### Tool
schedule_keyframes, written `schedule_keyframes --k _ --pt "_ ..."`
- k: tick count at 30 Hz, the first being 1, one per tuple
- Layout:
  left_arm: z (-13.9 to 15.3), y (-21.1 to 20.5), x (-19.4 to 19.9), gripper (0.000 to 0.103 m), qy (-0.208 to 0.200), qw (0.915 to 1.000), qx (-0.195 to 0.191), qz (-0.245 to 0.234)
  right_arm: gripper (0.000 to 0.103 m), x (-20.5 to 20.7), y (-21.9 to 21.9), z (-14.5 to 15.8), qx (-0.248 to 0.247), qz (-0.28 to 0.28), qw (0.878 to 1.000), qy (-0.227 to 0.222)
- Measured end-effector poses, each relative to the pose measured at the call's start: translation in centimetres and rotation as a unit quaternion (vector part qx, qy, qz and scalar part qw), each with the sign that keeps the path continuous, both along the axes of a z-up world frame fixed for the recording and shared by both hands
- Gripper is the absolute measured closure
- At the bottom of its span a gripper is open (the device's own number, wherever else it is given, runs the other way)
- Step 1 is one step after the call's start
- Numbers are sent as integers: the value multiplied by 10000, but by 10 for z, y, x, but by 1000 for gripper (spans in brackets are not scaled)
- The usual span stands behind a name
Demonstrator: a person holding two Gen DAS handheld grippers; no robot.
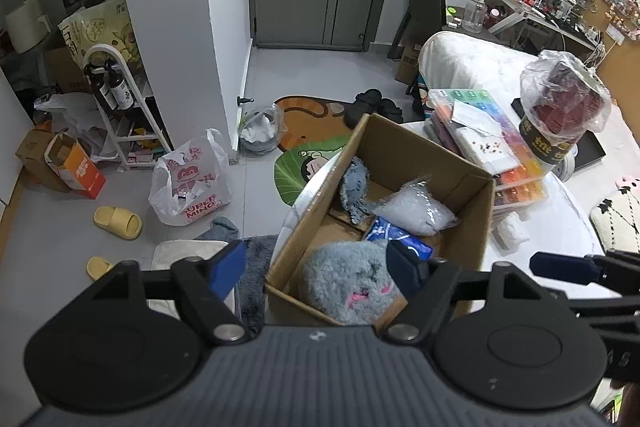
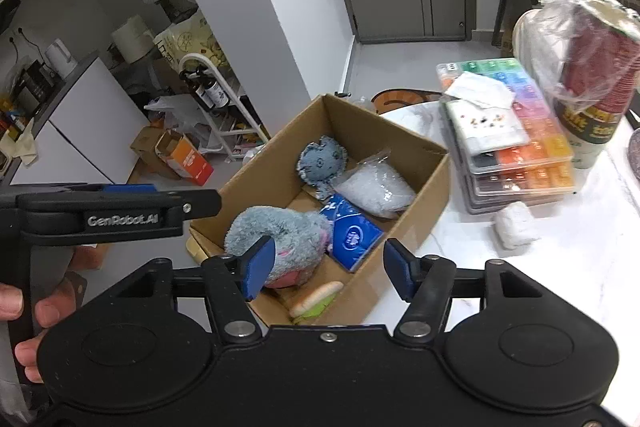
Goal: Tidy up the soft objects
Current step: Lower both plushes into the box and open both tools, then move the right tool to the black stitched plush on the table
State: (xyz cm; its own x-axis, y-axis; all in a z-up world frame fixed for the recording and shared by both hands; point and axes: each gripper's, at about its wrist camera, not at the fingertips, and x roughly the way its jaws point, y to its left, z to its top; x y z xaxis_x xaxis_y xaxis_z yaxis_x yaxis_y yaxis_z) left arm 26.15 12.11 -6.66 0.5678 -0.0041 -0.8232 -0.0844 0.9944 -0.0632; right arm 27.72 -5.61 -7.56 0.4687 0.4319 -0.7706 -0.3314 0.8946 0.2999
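Observation:
An open cardboard box (image 1: 460, 203) (image 2: 404, 139) stands at the edge of a white marble table (image 2: 560, 267). In it lie a grey plush toy (image 1: 344, 283) (image 2: 280, 231), a small grey plush (image 1: 354, 187) (image 2: 320, 163), a clear bag of white filling (image 1: 416, 207) (image 2: 376, 183), a blue tissue pack (image 1: 400, 235) (image 2: 352, 235) and a bread-shaped toy (image 2: 316, 299). My left gripper (image 1: 316, 267) is open and empty above the box's near end. My right gripper (image 2: 328, 267) is open and empty above the box's near corner; it shows in the left wrist view (image 1: 560, 263).
Stacked colourful bead organisers (image 2: 516, 147) (image 1: 480, 143), a bagged stack of red cups (image 2: 592, 67) (image 1: 560, 107) and a white cloth wad (image 2: 516, 223) are on the table right of the box. On the floor are slippers (image 1: 118, 223), a plastic bag (image 1: 192, 183) and mats.

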Motion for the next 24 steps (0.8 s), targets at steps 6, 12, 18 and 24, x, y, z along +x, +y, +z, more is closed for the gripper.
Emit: schedule_keyframes --k 6,12,18,24 --pt "6 -13 -14 20 -25 10000 23 -81 37 -11 -21 4 -39 -117 9999 -83" --pt "11 -26 -27 18 -55 9998 67 -159 30 -23 -46 6 -61 -283 9994 -167" --pt "16 -38 -39 18 -98 9997 78 -203 26 -33 -69 9 -68 -385 9989 -239" --pt "18 -52 -49 18 -110 9996 85 -259 23 -44 -86 10 -96 -441 9985 -301"
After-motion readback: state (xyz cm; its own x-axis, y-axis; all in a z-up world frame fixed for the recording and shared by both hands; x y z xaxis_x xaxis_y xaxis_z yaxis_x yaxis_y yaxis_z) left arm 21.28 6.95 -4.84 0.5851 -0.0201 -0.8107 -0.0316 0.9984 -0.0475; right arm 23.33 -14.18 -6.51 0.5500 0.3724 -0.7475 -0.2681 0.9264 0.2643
